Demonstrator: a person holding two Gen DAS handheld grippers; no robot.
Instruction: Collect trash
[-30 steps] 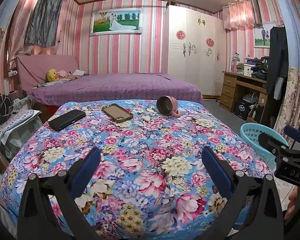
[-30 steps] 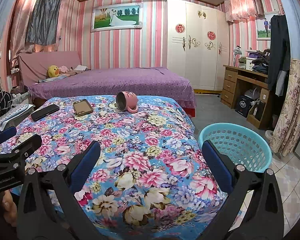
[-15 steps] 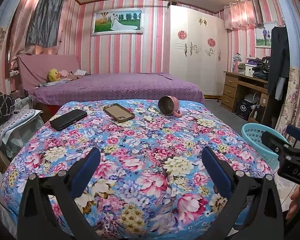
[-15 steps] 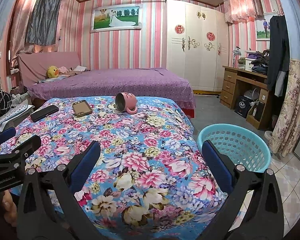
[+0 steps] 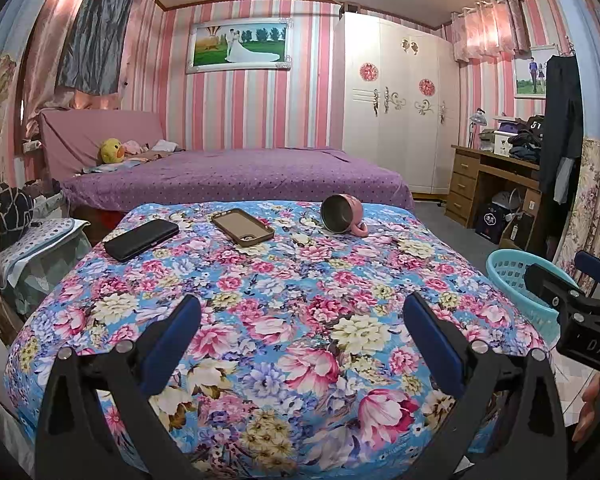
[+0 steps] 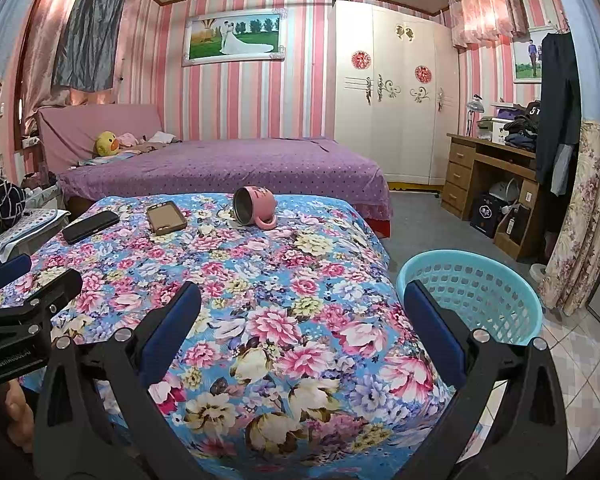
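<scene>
Both cams crept a bit closer to the bed (image 5: 300, 300) w/ mug (image 5: 342, 218) & 2 phones lying on it, bin (image 6: 472, 292) beside, left gripper (image 5: 300, 336) & right gripper (image 6: 300, 336) spread, holding nothing.

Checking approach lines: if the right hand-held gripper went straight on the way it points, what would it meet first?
Probably the blue floral bedspread: the open right hand-held gripper points over bare cloth. Further along lies the tipped-over pink mug, slightly left. The turquoise plastic basket sits off to the right. Depth is uncertain.
</scene>
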